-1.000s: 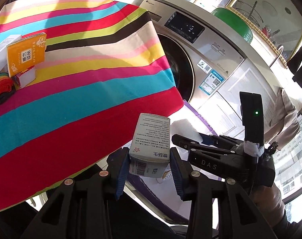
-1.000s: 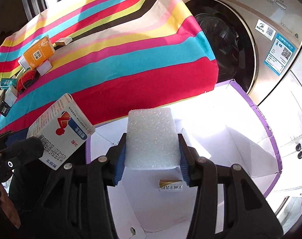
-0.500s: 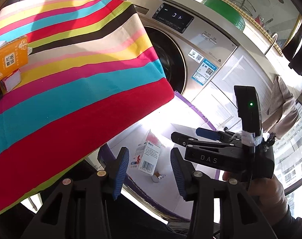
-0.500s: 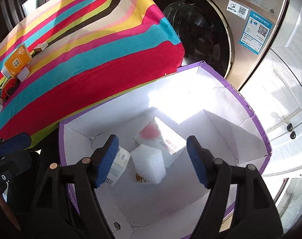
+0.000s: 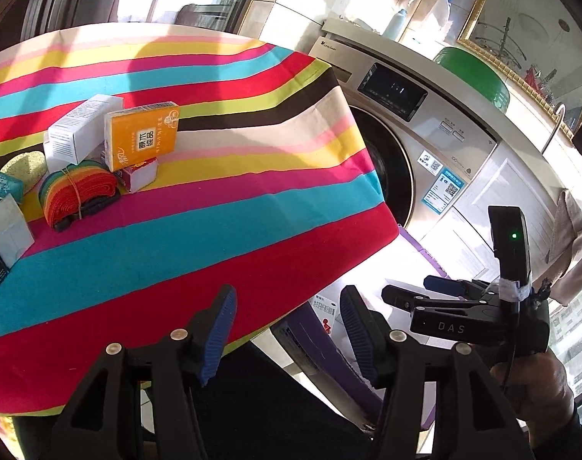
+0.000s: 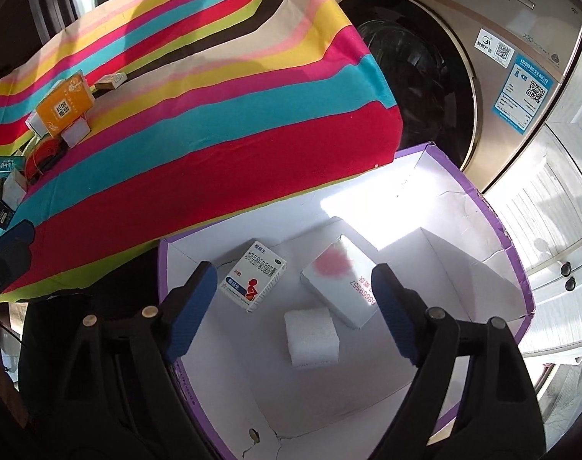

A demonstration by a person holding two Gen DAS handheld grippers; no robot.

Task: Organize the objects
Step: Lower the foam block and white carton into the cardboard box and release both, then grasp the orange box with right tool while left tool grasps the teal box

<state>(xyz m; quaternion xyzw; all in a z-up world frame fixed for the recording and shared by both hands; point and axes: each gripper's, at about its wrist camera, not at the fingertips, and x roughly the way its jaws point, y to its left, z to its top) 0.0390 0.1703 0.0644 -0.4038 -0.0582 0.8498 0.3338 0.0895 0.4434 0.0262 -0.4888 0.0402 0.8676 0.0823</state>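
Observation:
My right gripper (image 6: 293,303) is open and empty above the purple-rimmed white box (image 6: 519,268) on the floor. Inside lie a white foam block (image 6: 310,336), a white medicine box with a red figure (image 6: 252,280) and a larger white box with a pink mark (image 6: 342,287). My left gripper (image 5: 287,329) is open and empty over the table's front edge. On the striped tablecloth (image 5: 214,199) at left stand an orange pack (image 5: 141,140), a white carton (image 5: 80,134), a rainbow strap roll (image 5: 78,193) and small boxes.
A washing machine (image 5: 413,145) stands right behind the table and the box. The right gripper's body (image 5: 479,314) shows in the left wrist view, low at right. White cabinet doors (image 6: 559,199) flank the box on the right.
Both grippers opened and let go: the medicine box and the foam block dropped into the purple box. The left gripper then swung back toward the table.

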